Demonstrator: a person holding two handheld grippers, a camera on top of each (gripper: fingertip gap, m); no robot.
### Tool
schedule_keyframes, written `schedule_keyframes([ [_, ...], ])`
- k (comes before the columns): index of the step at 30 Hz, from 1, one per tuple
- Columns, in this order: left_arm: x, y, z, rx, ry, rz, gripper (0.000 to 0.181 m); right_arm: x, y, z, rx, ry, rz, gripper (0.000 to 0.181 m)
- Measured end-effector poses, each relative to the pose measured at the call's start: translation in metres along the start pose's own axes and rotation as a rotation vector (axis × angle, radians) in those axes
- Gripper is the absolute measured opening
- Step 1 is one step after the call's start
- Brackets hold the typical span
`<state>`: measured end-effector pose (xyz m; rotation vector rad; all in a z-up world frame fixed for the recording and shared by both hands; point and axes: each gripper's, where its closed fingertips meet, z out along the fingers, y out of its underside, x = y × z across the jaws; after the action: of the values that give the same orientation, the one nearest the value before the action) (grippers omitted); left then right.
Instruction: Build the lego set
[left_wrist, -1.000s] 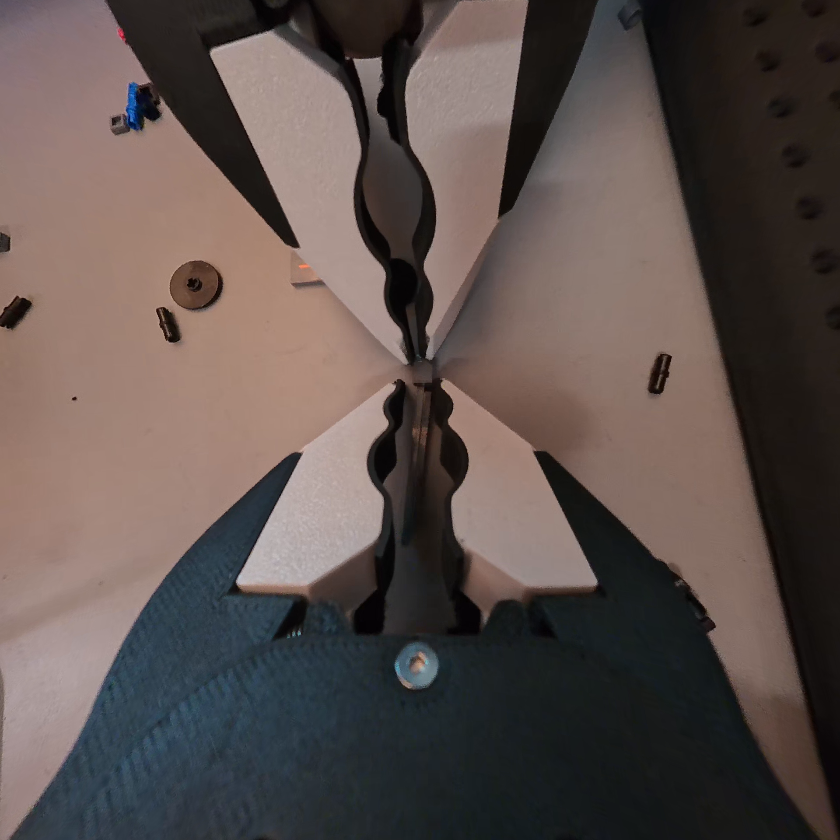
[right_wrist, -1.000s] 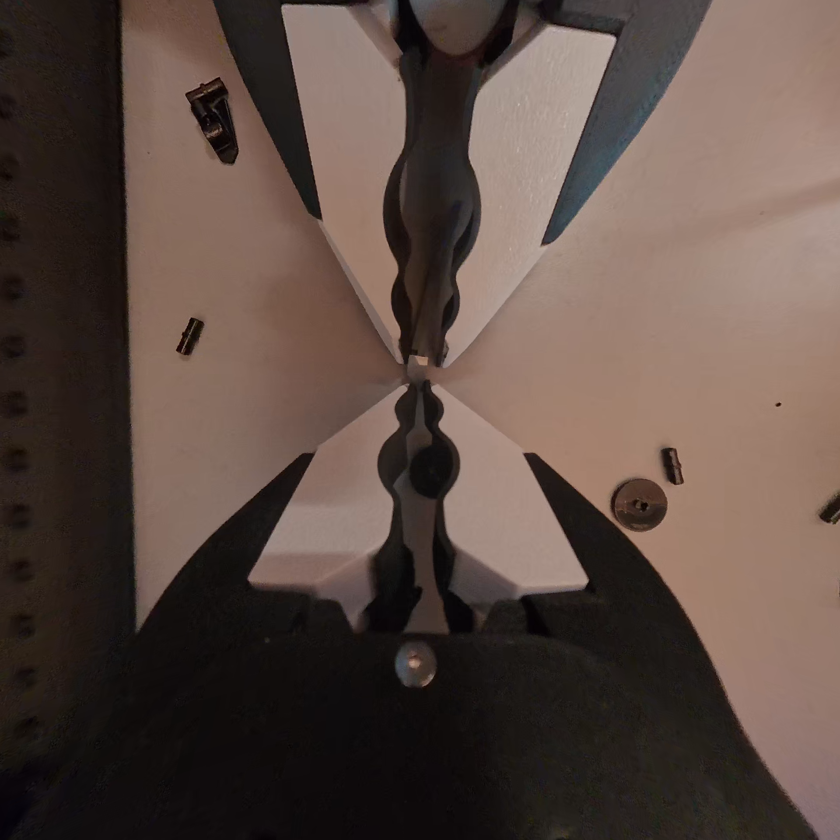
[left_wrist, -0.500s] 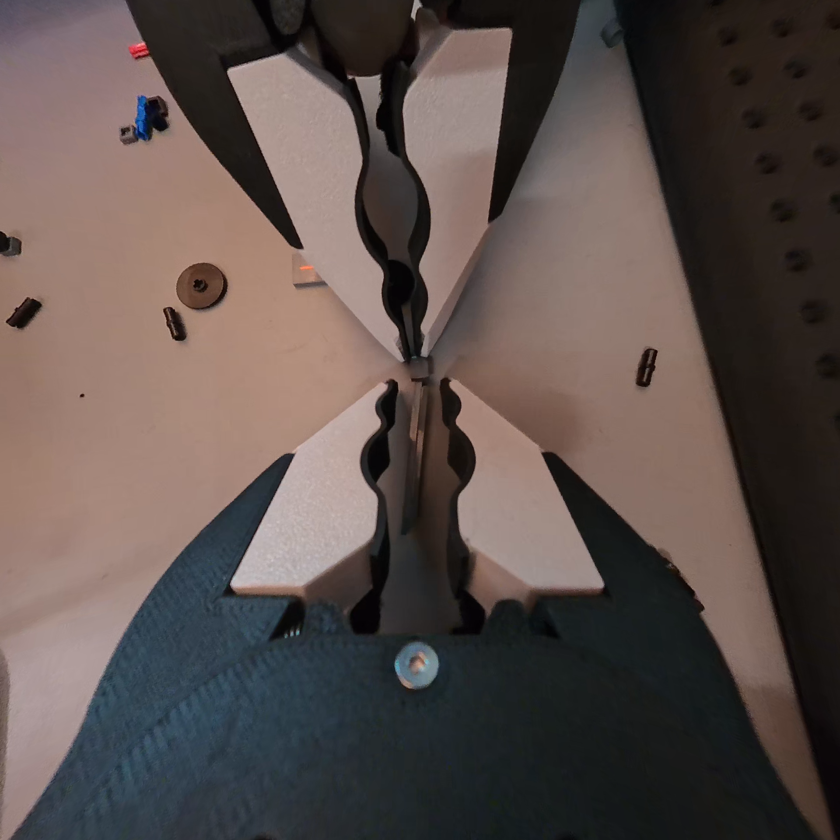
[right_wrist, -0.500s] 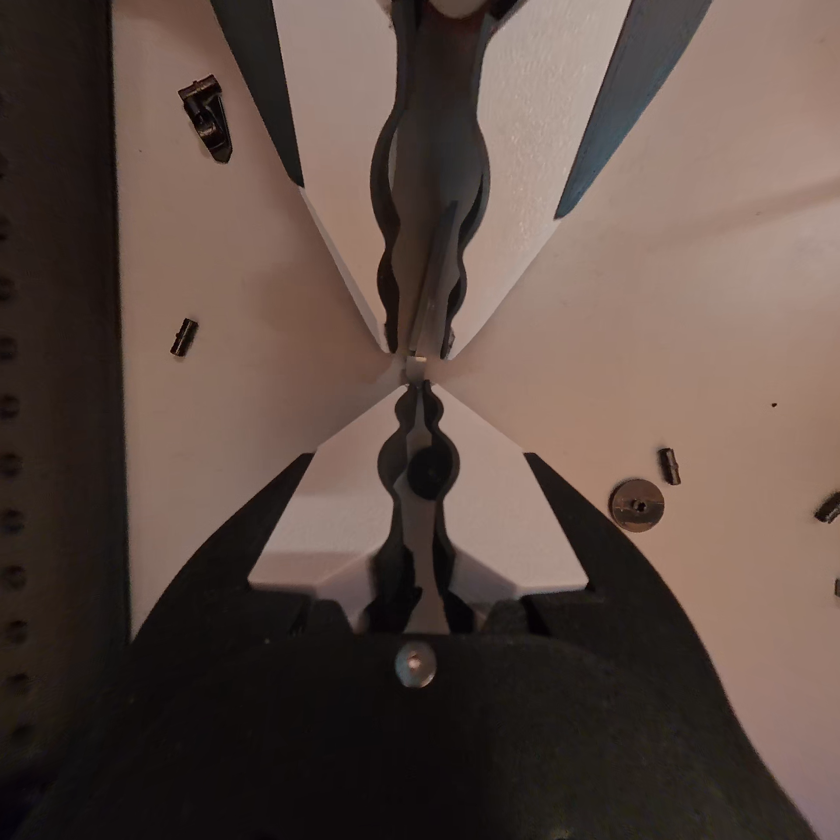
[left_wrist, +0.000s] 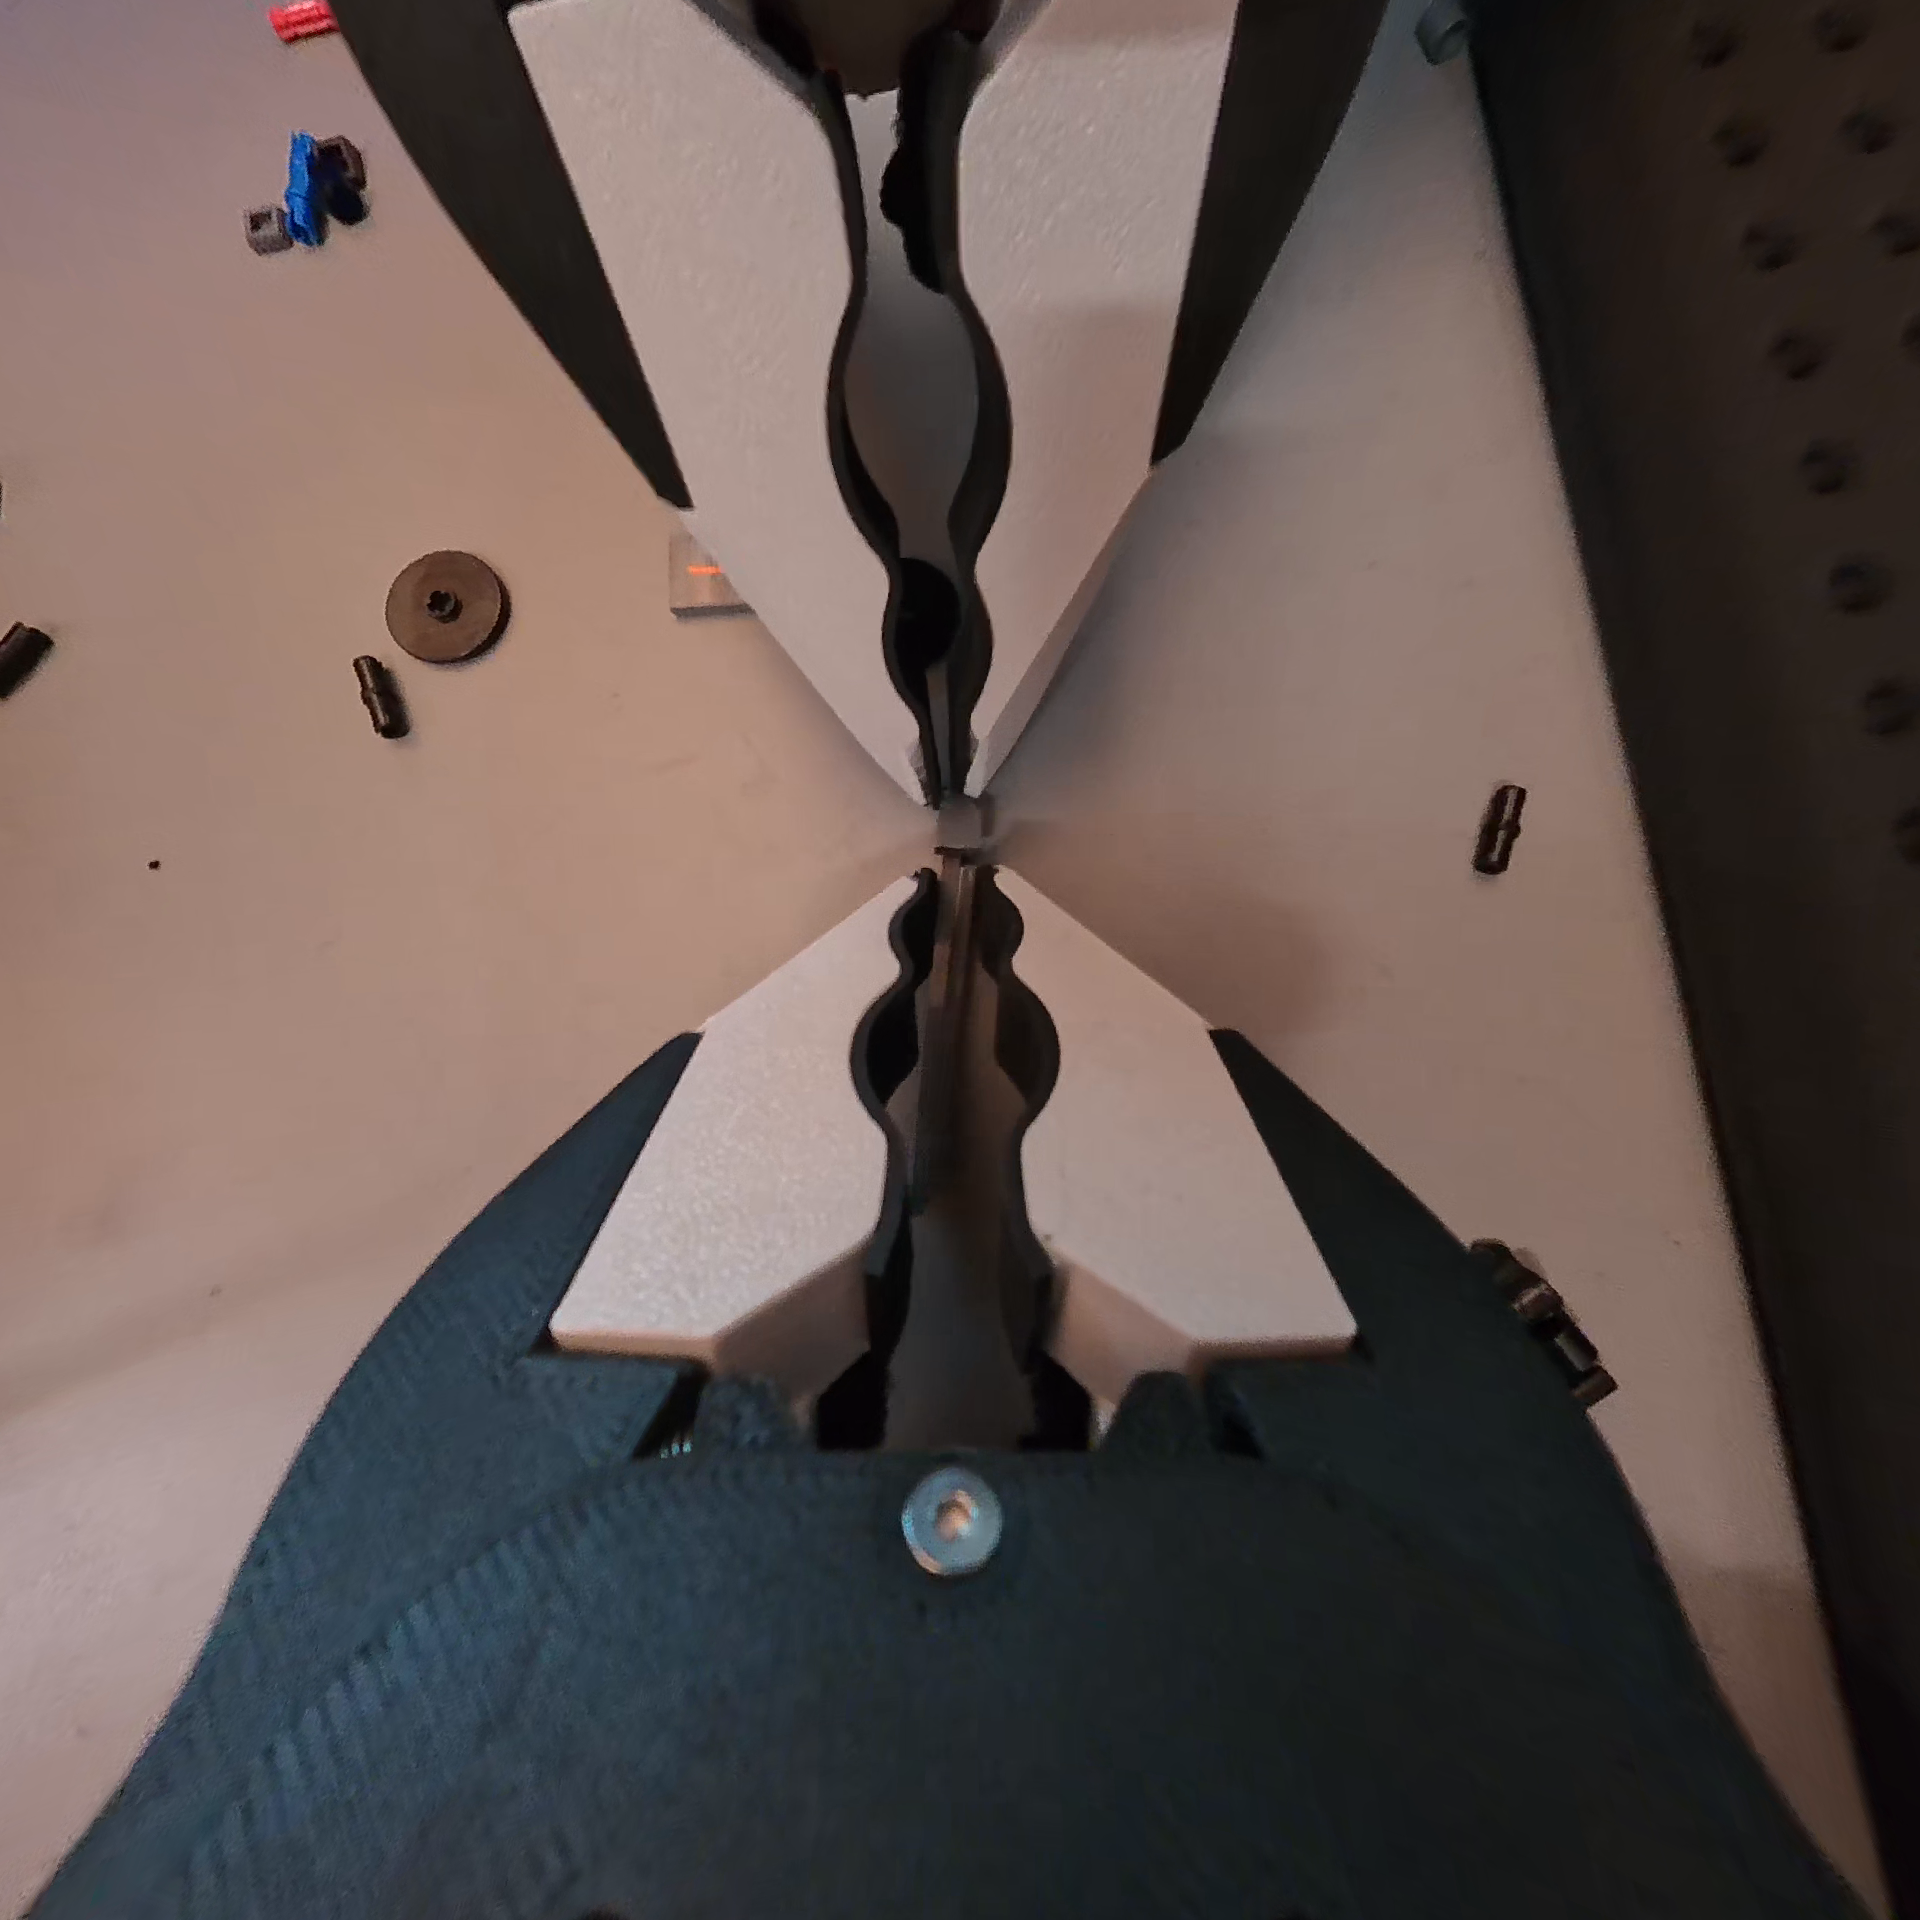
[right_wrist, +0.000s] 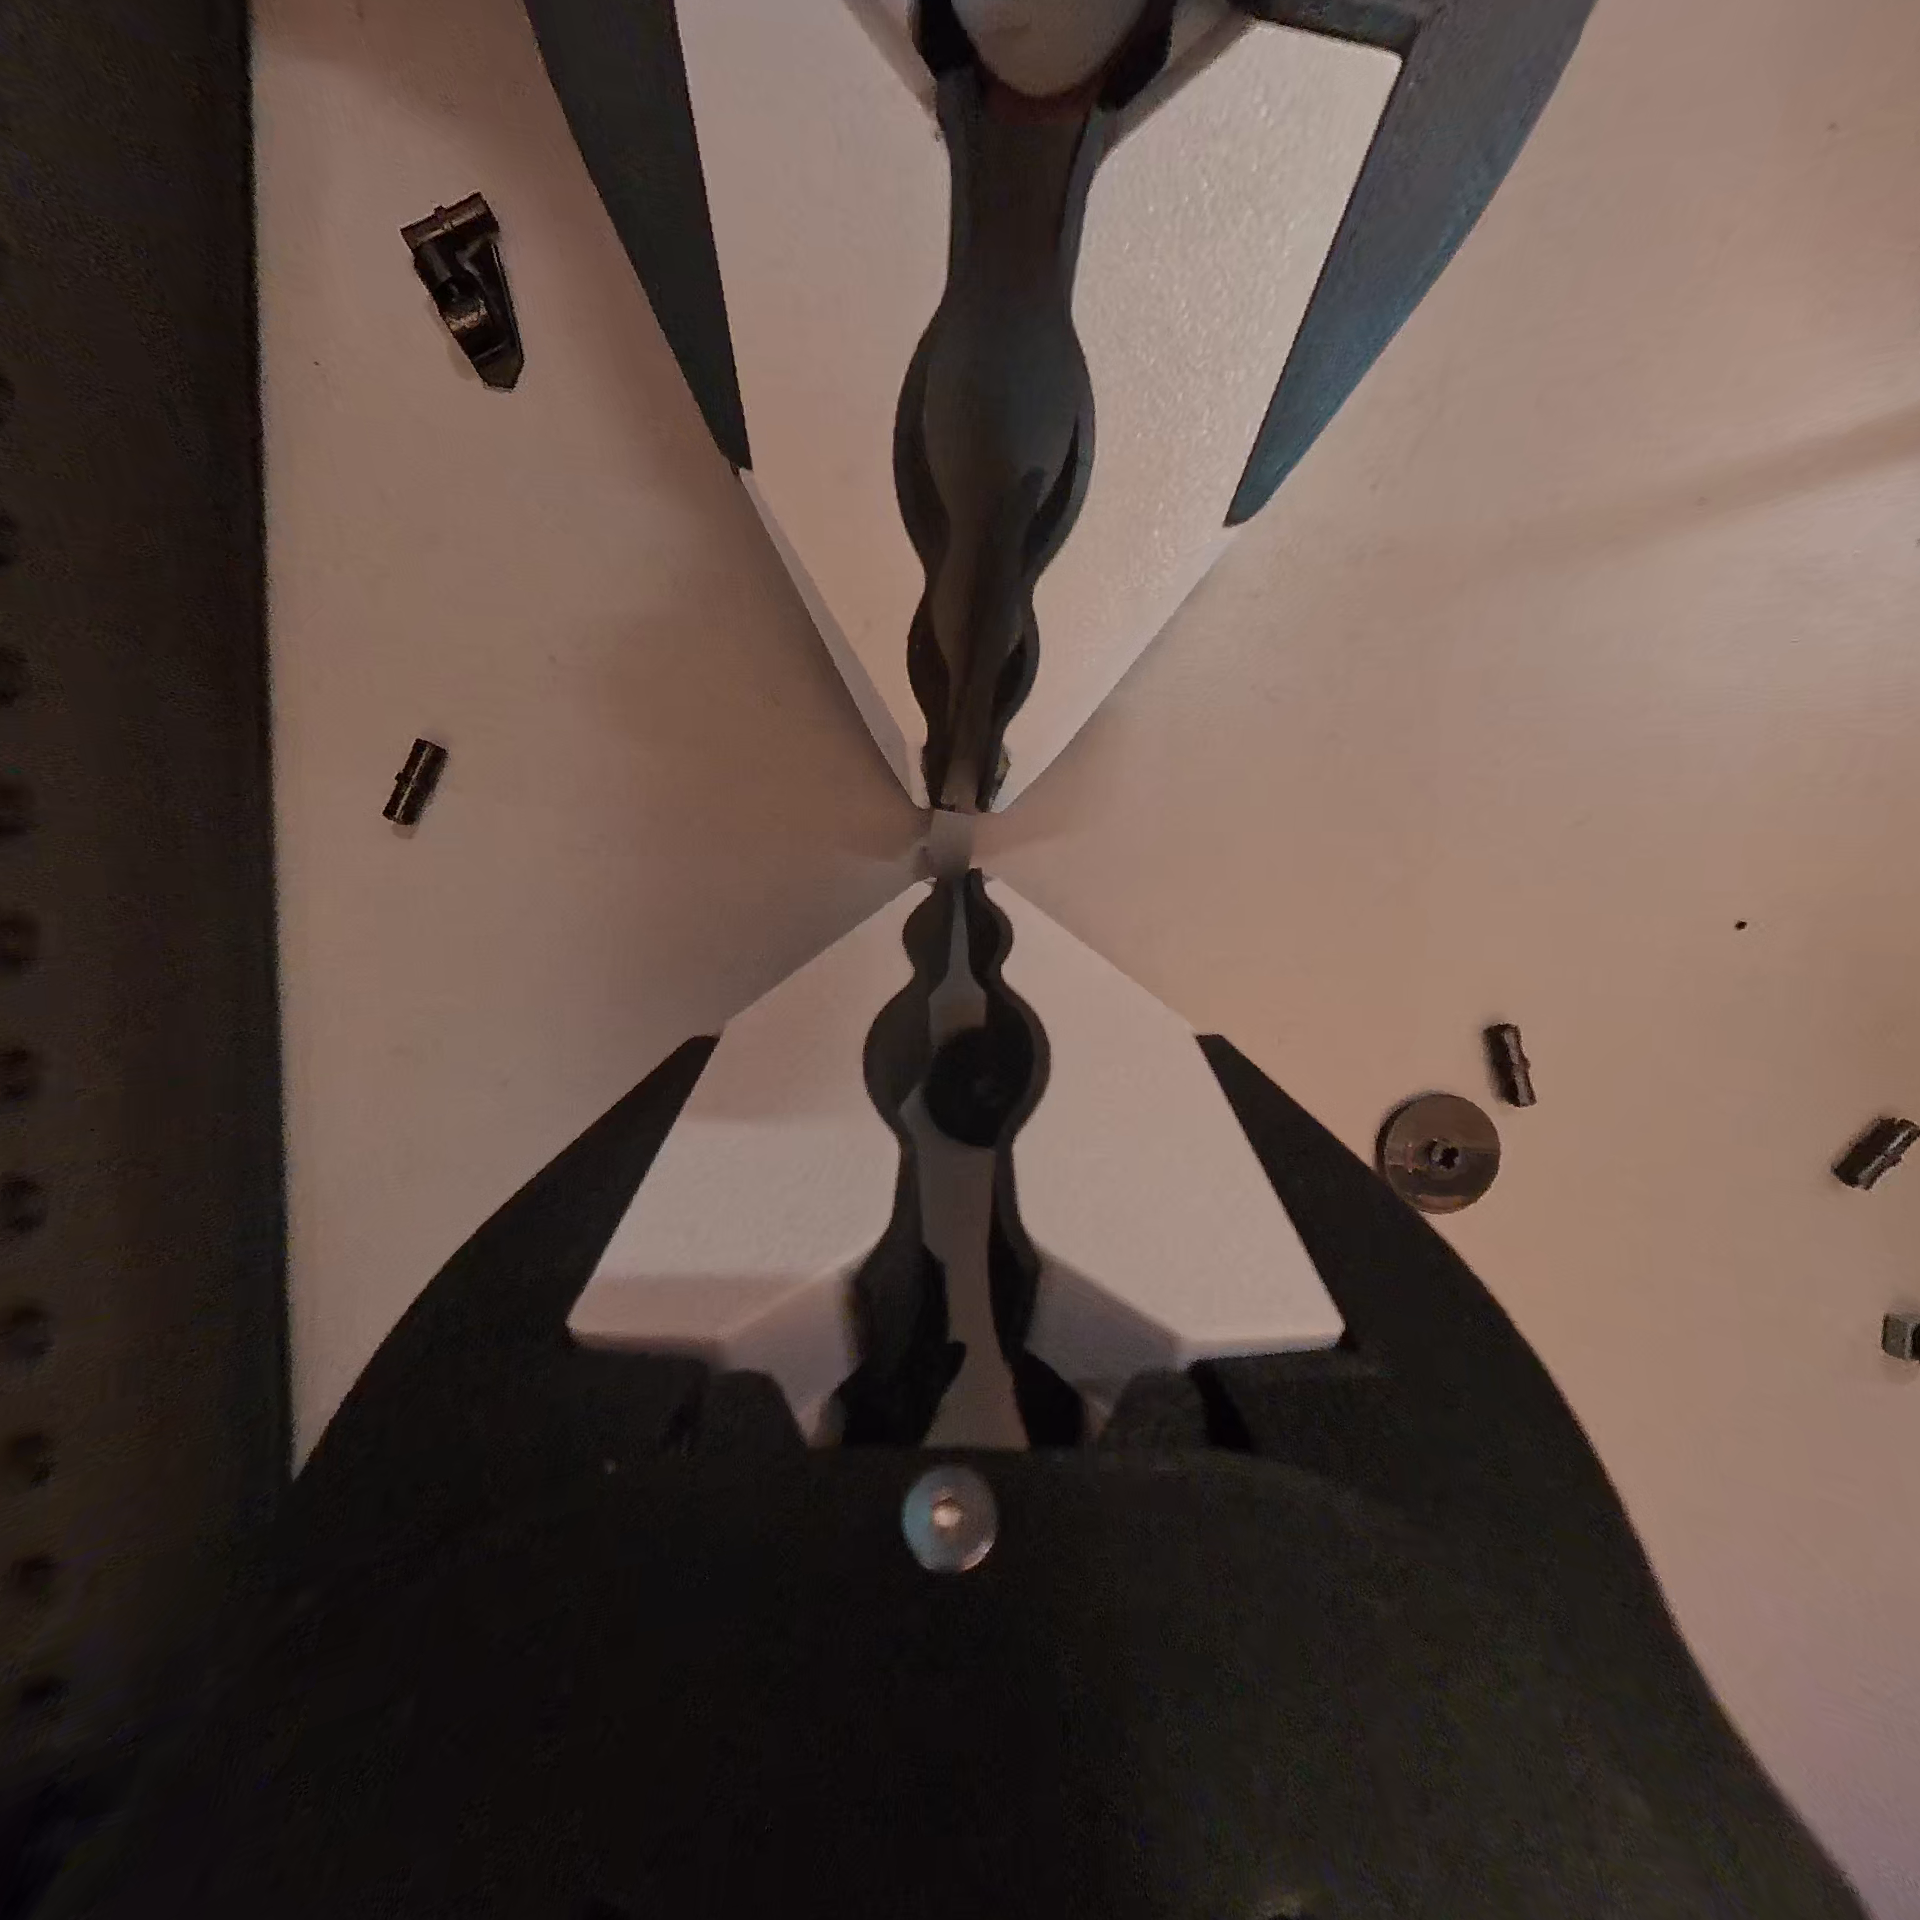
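Now left claw (left_wrist: 961, 878) narrower on plate (left_wrist: 948, 997)

Dim warm light, soft shadows (edges bowed, slightly blurred).

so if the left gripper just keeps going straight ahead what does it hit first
Almost at once, the right gripper, which faces it tip to tip. Only a small grey piece sits between their fingers; which gripper holds that piece is unclear.

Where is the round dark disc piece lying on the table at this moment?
In the left wrist view, the round dark disc lies on the table at the left, beside a short black pin; the right wrist view shows it at the right.
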<state>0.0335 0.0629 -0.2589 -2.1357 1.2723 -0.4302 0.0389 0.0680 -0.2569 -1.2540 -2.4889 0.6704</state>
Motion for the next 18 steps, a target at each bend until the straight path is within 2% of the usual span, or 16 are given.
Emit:
schedule_keyframes([
  [8,-0.0040,0.0004,-0.0024,0.018,-0.003,-0.032,0.015,-0.0001,0.0009,0.0007,-0.004,0.000,0.000,0.000],
  [18,-0.0062,0.0032,-0.0069,0.019,-0.006,-0.039,0.005,0.0003,0.0015,0.0012,-0.007,0.002,0.000,0.000],
])
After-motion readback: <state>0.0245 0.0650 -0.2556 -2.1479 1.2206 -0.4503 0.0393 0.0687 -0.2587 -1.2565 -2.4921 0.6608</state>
